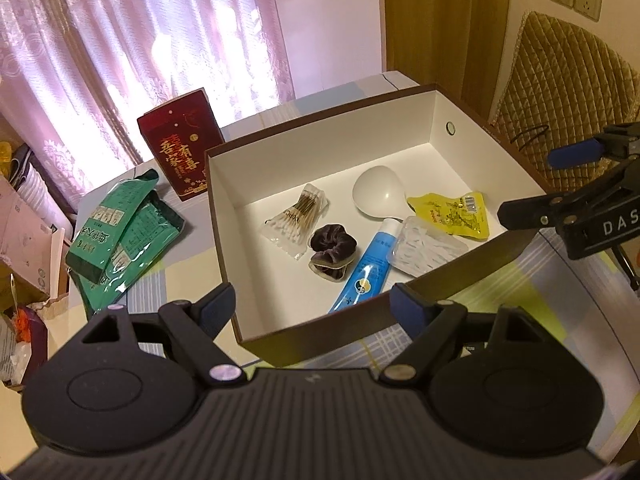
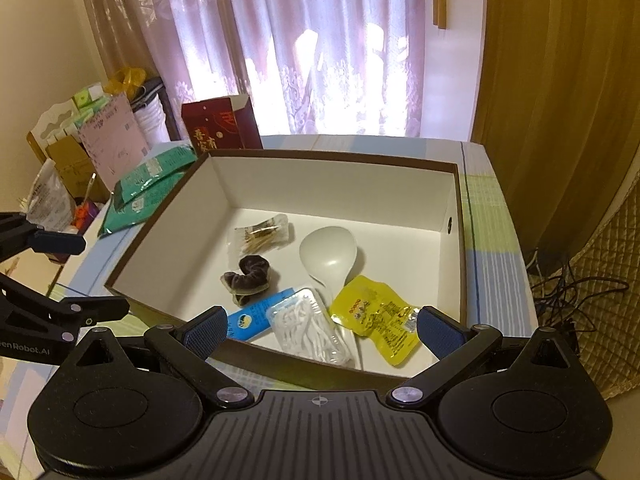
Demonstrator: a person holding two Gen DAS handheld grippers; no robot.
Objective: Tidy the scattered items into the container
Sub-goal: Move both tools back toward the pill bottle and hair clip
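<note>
A brown box with white inside (image 1: 218, 208) (image 2: 460, 216) stands on the table. In it lie a cotton swab bag (image 1: 298, 216) (image 2: 262, 234), a dark scrunchie (image 1: 330, 250) (image 2: 248, 274), a blue tube (image 1: 366, 272) (image 2: 256, 318), a white spoon (image 1: 380, 194) (image 2: 328, 256), a clear floss pick pack (image 1: 428, 248) (image 2: 312, 330) and a yellow snack packet (image 1: 452, 212) (image 2: 378, 318). My left gripper (image 1: 314, 306) is open and empty above the box's near wall. My right gripper (image 2: 320, 332) is open and empty over the near right part of the box.
Green packets (image 1: 120, 232) (image 2: 150, 184) and a red carton (image 1: 182, 146) (image 2: 218, 126) lie on the table left of the box. Cluttered cardboard and bags (image 2: 80, 160) stand past the table's left edge. A quilted chair (image 1: 560, 92) and cables (image 2: 572, 292) are at right.
</note>
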